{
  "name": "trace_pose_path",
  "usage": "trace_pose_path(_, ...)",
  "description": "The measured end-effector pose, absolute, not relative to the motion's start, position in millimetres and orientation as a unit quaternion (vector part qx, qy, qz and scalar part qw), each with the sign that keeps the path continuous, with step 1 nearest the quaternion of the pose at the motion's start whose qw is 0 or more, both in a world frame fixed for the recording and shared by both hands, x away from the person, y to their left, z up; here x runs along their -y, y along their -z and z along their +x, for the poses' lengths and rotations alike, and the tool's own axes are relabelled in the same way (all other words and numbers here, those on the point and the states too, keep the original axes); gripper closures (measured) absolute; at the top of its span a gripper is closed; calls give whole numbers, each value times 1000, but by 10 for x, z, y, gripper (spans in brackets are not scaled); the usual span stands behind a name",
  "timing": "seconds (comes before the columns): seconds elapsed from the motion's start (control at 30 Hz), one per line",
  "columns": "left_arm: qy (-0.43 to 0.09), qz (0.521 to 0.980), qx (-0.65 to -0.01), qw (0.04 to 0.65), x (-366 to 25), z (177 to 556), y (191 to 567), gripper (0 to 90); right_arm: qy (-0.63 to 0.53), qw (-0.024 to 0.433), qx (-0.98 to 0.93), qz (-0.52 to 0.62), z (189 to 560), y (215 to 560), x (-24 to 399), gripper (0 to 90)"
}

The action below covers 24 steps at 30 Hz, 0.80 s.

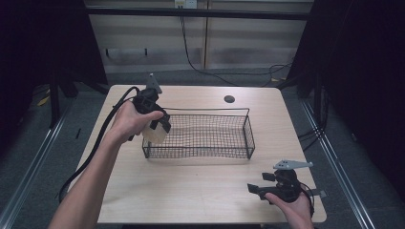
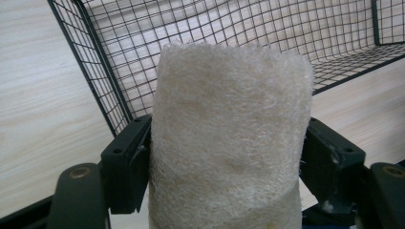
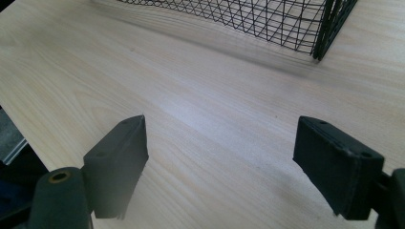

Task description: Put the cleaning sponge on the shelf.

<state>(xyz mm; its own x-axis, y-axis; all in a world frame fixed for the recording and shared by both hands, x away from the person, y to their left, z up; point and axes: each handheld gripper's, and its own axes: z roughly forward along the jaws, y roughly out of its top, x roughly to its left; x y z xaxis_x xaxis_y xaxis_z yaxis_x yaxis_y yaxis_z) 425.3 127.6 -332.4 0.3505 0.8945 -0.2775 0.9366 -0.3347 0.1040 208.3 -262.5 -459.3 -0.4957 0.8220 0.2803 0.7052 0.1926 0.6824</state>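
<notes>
One loofah sponge (image 2: 229,138) and one wire basket (image 1: 205,136) are counted. Two grippers, left gripper (image 1: 160,125) and right gripper (image 1: 255,188), are seen on one worktop (image 1: 191,191).

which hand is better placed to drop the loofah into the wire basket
Left. The left tongs are shut on the loofah, held at the left end of the wire basket. The right tongs are open, near the table's front edge.
</notes>
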Motion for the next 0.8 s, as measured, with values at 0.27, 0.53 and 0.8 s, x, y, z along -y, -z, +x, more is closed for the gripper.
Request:
trace_pose_path(0.27, 80, 802, -580, 114, -1234, 4340, 3408, 274, -396, 70, -769, 497, 2081, 4592, 2623, 188)
trace_pose_path(0.53, 80, 791, -597, 113, -1202, 4383, 3513, 274, -395, 69, -769, 498, 2080, 4593, 2620, 188)
trace_pose_path(0.8, 74, 785, -608, 99, -1125, 4418, 3654, 275, -396, 68, -769, 497, 2079, 4593, 2621, 189)
